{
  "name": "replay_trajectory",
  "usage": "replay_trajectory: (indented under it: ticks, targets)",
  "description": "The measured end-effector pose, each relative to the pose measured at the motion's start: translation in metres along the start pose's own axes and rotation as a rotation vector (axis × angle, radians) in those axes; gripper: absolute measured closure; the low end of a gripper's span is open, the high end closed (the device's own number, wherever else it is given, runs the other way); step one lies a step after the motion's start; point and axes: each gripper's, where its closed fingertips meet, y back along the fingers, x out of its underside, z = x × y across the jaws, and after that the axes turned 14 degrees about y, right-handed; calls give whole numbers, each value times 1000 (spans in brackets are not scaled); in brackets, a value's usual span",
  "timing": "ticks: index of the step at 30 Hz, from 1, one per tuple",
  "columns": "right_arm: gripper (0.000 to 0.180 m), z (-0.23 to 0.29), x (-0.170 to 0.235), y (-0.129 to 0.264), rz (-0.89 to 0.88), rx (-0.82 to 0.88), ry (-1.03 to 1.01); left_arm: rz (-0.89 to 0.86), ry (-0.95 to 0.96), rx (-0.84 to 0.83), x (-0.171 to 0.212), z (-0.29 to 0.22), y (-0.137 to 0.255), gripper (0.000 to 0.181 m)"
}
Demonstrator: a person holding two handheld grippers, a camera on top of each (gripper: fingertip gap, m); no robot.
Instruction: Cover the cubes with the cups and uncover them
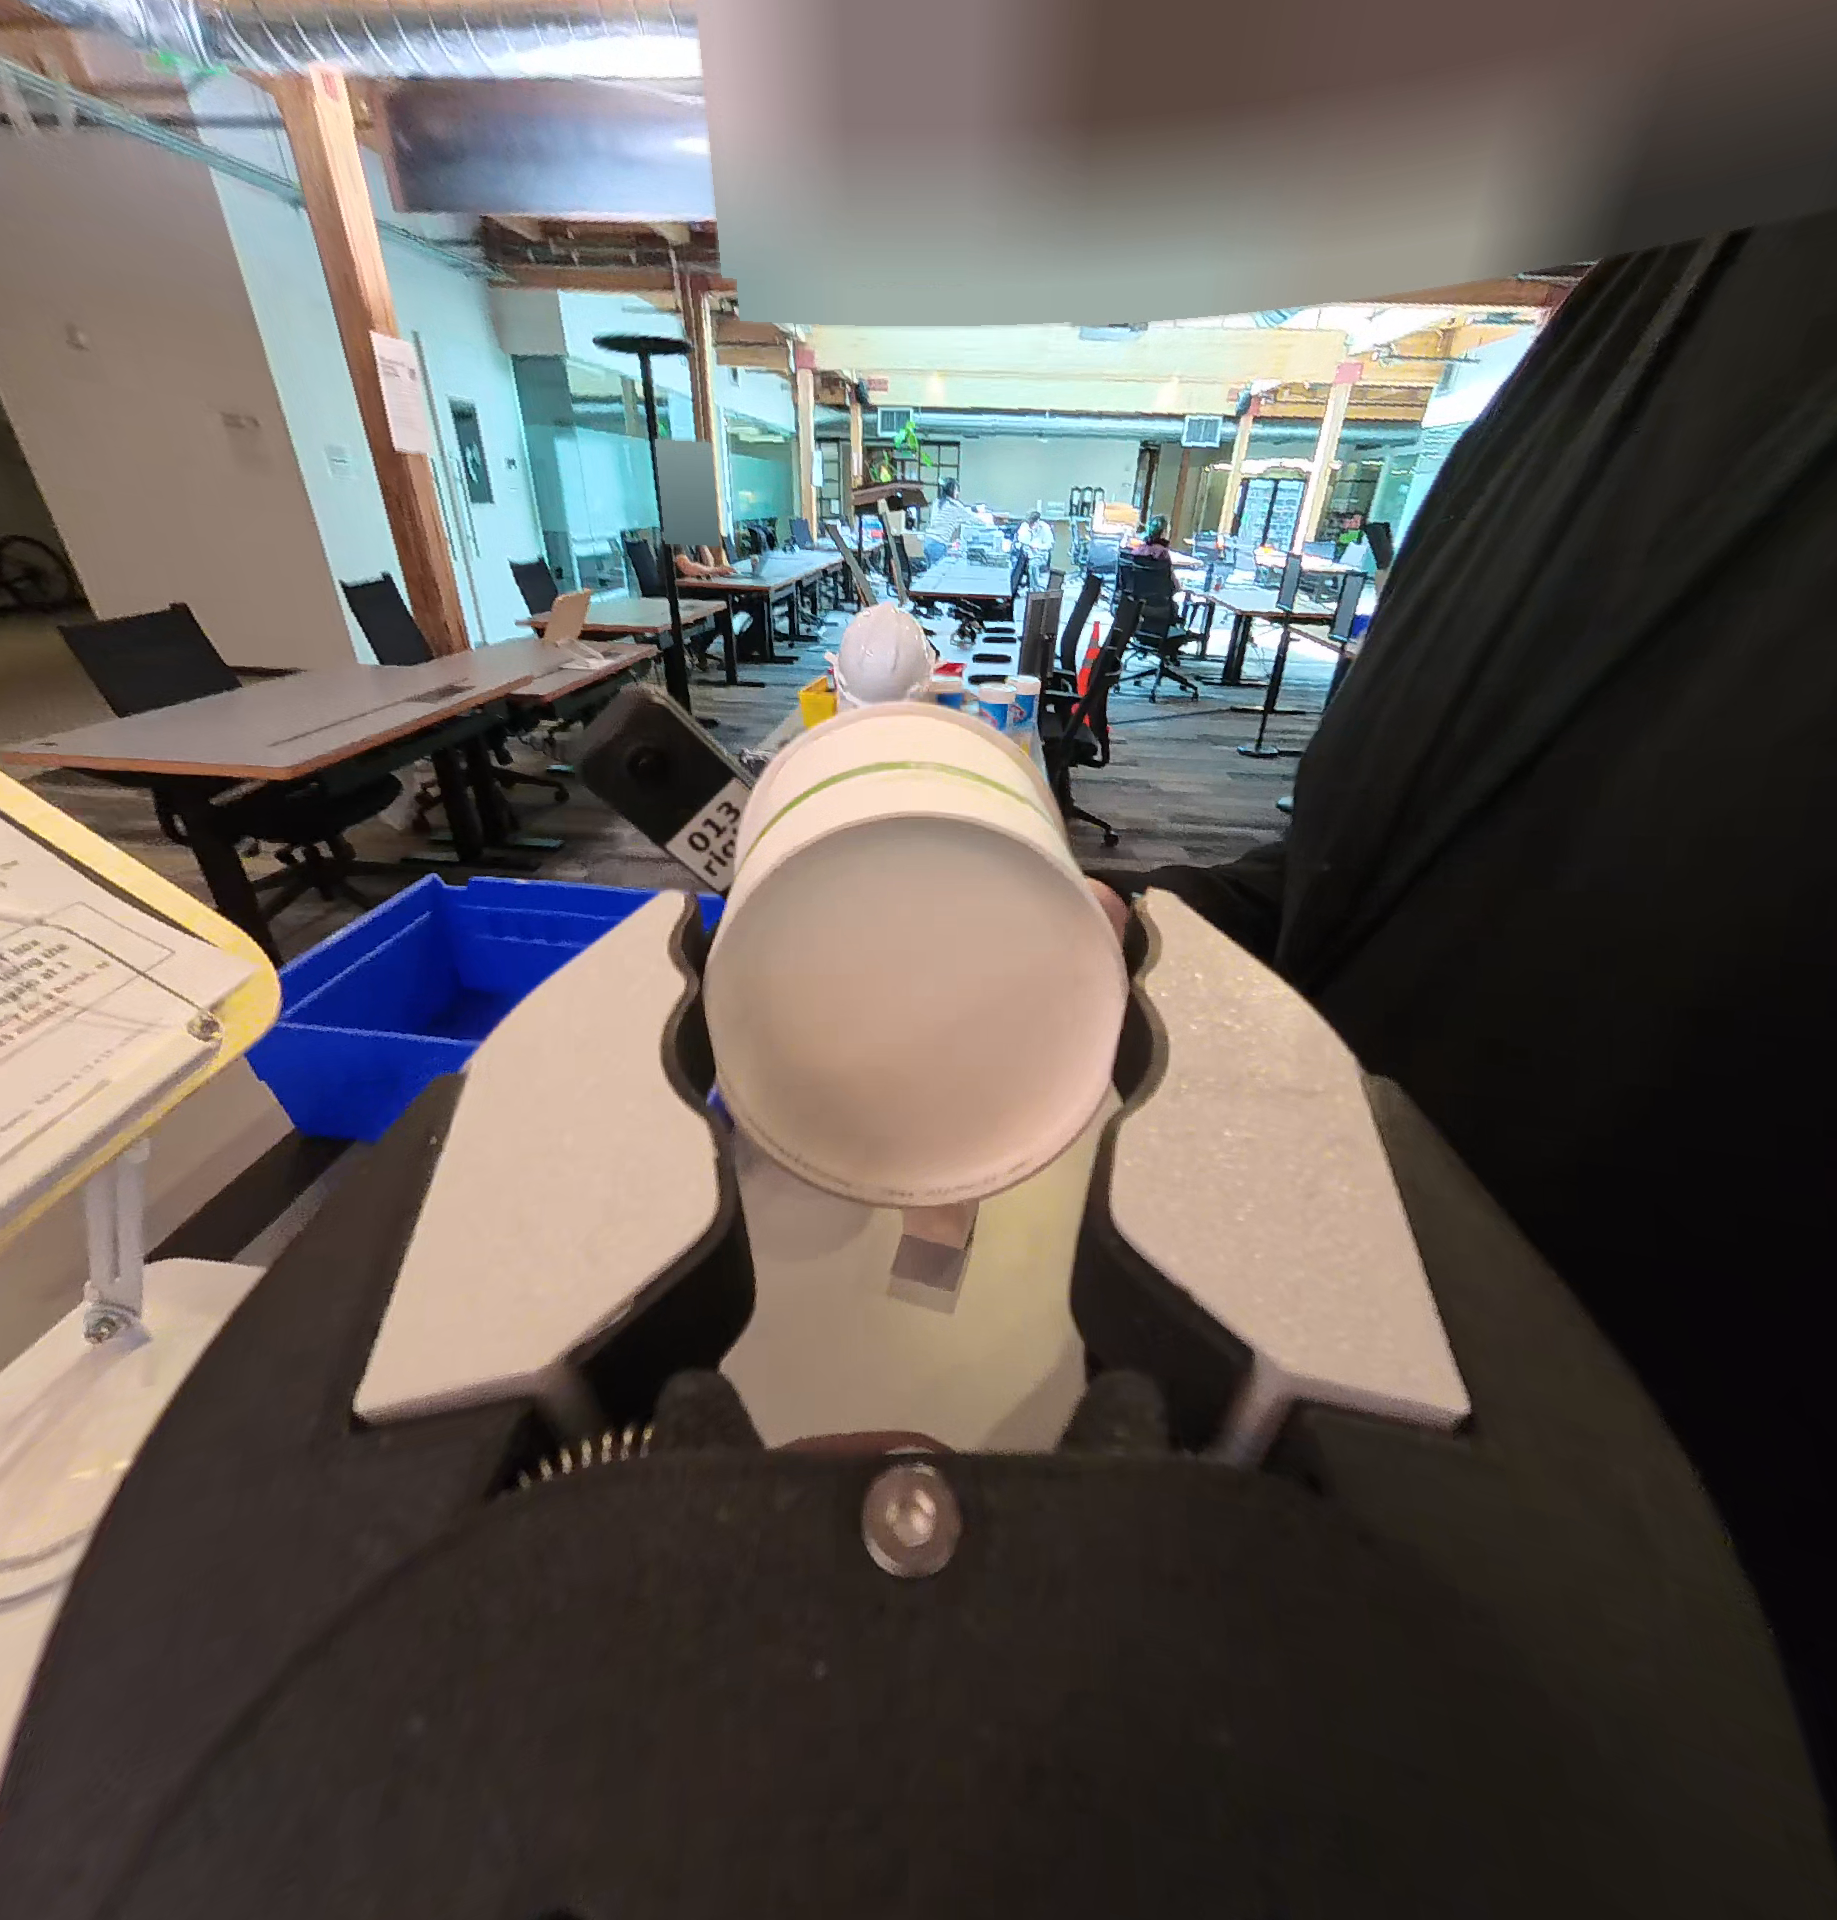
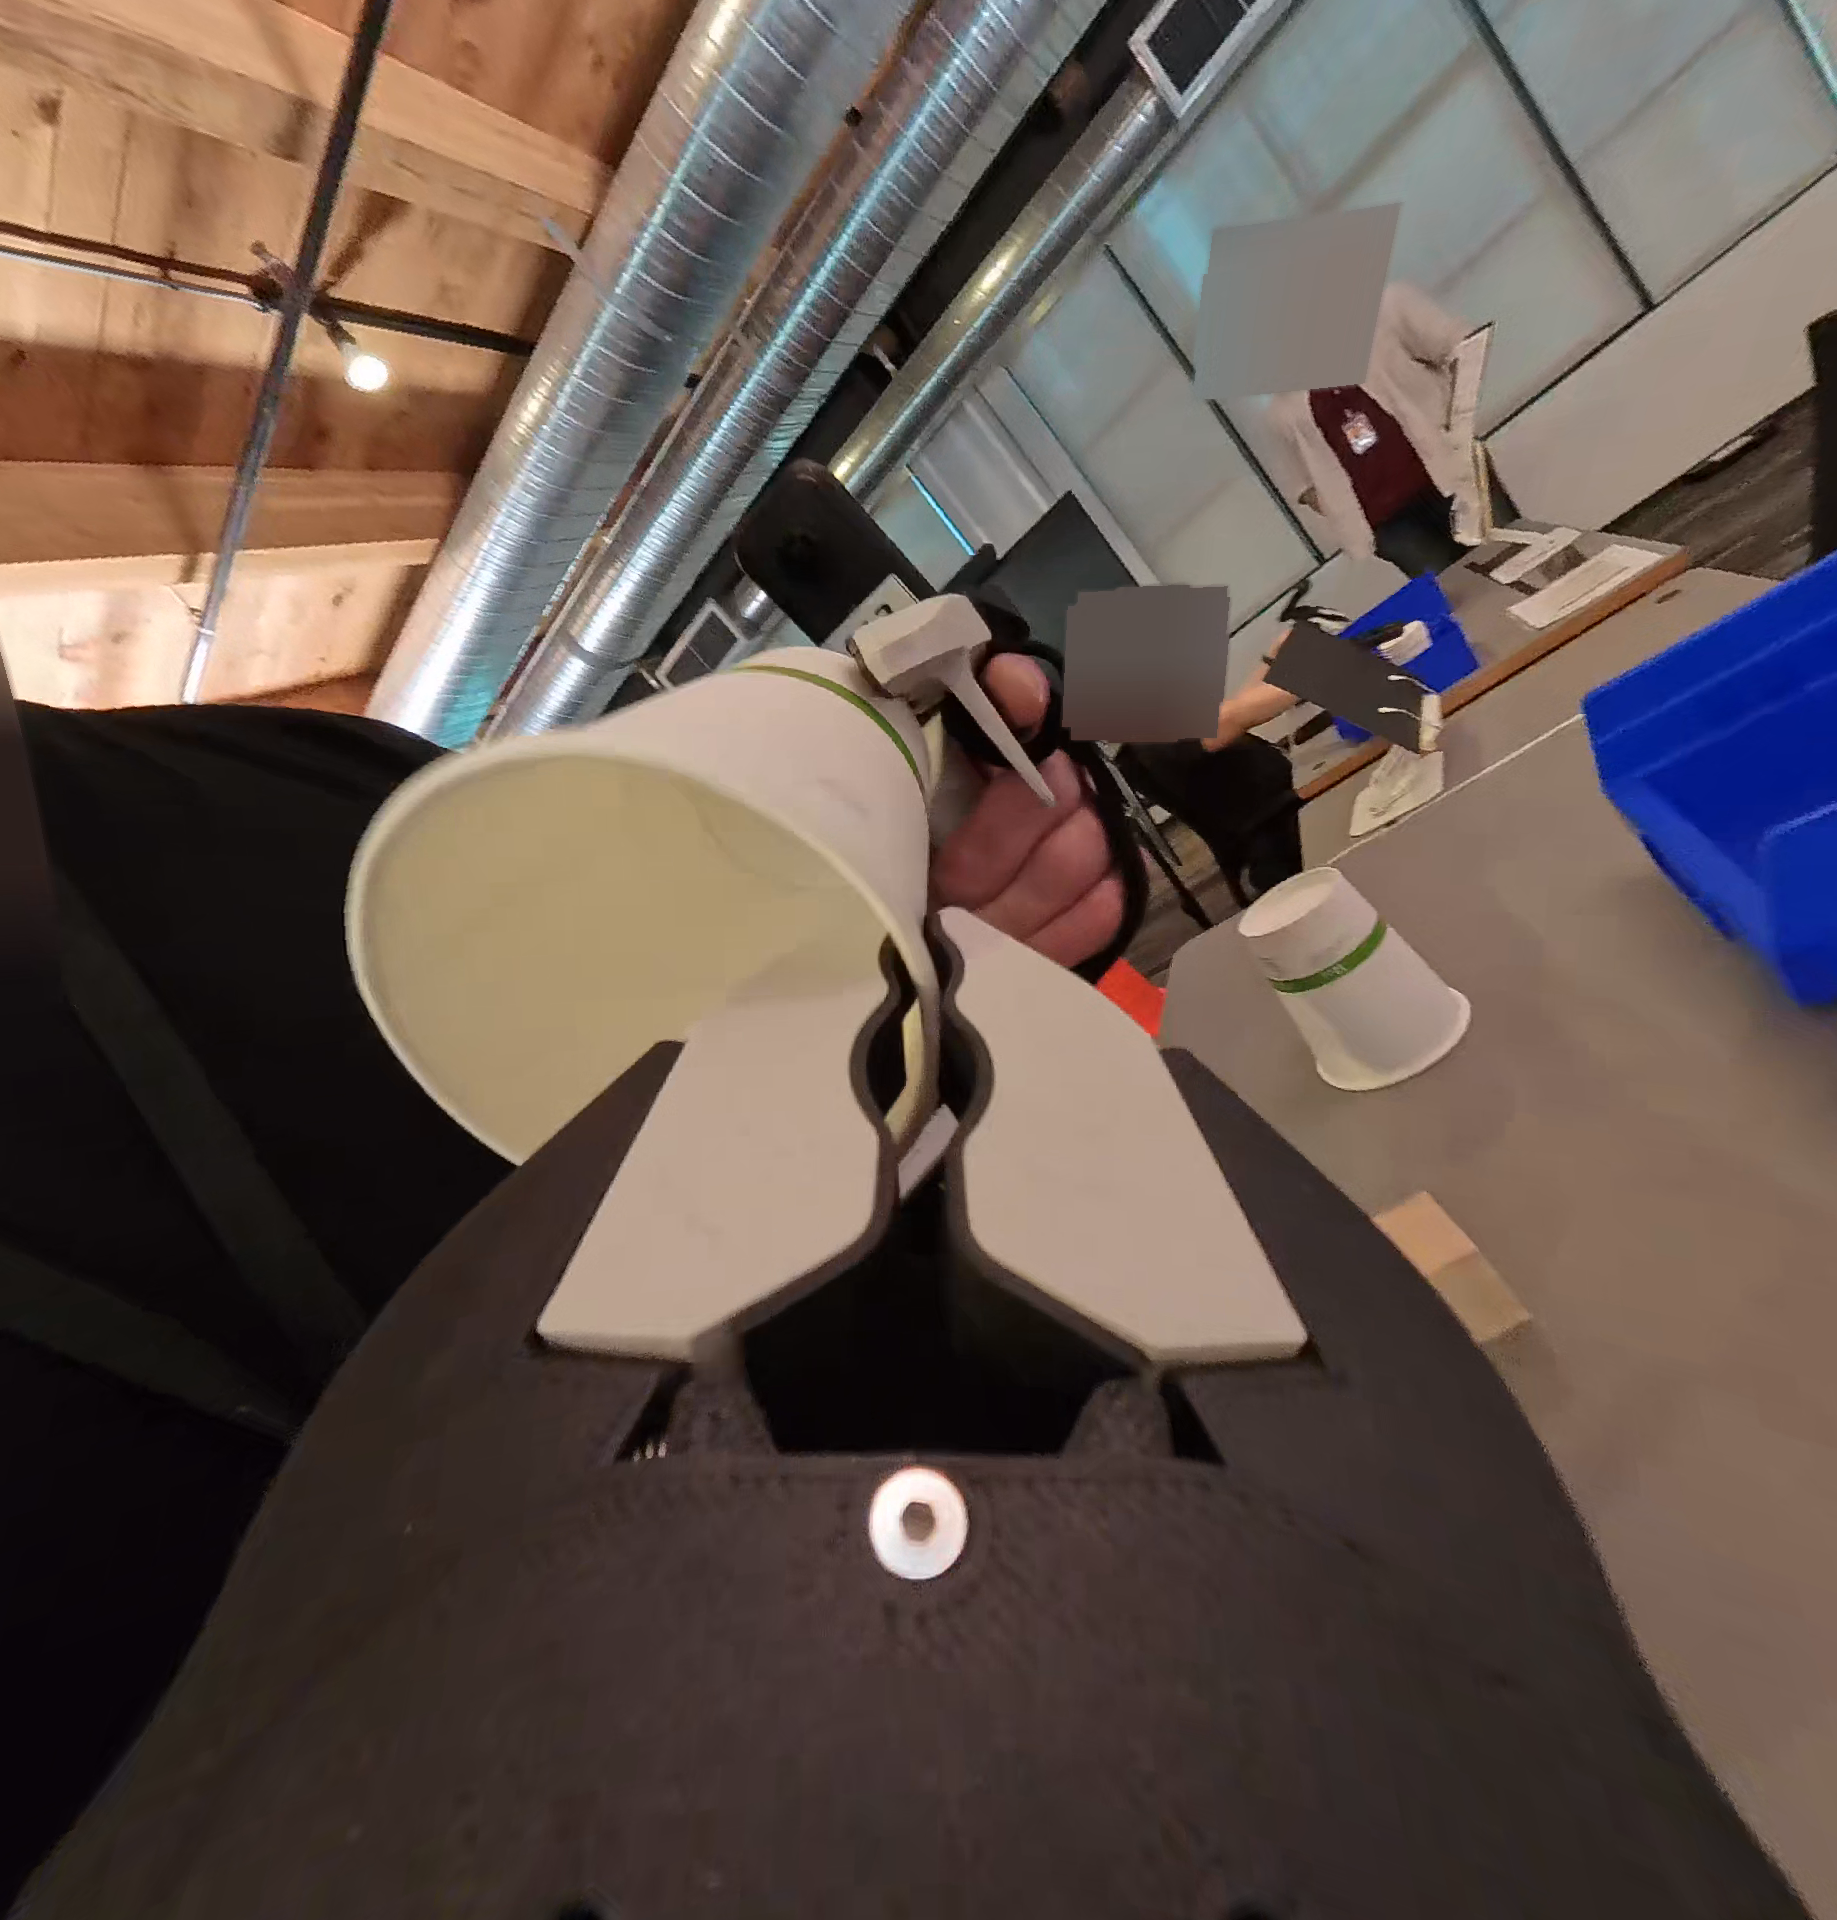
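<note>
A white paper cup [image 1: 909, 997] with a green stripe lies sideways in the air, held at both ends. My left gripper [image 1: 914, 935] is shut on the cup near its closed base, which faces the left wrist camera. My right gripper [image 2: 940, 956] is shut on the cup's rim wall; the cup's [image 2: 633, 883] open mouth faces the right wrist camera. The left gripper [image 2: 914, 675] and a hand show at the cup's far end. A second cup [image 2: 1350, 987] stands upside down on the grey table [image 2: 1620, 1195]. A wooden cube [image 2: 1454, 1278] lies uncovered near it.
A blue bin [image 2: 1745, 810] sits on the table at the right; it also shows in the left wrist view [image 1: 374, 997]. A yellow-edged sign stand [image 1: 62, 987] is at the left. A person's dark clothing [image 1: 1620, 727] fills the right. Office desks and chairs lie beyond.
</note>
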Motion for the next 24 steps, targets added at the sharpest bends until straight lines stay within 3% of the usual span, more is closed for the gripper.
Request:
replay_trajectory:
  ticks: [3, 5, 8, 11, 14, 17, 21, 24]
  targets:
    - [180, -2, -8, 16, -14, 42, 6, -23, 14, -28, -8, 7, 4, 92]
    - [180, 3, -16, 38, 39, 97, 57, -18, -7, -41, -14, 7, 11, 96]
    - [180, 9, -26, 99, 273, 300, 183, 22, -61, -37, -14, 4, 22, 135]
    - [179, 18, -40, 191, 597, 599, 258, 47, -96, -29, -10, 3, 31, 180]
    - [179, 38, -49, 277, 898, 828, 225, 67, -90, -47, -5, 8, 35, 181]
    - [179, 48, -39, 334, 1138, 947, 98, 102, -94, -52, 2, 10, 32, 181]
    - [179, 42, -10, 371, 1353, 985, -47, 146, -99, -50, 10, 11, 24, 181]
    - [179, 31, 3, 377, 1399, 974, -88, 156, -96, -45, 13, 9, 21, 181]
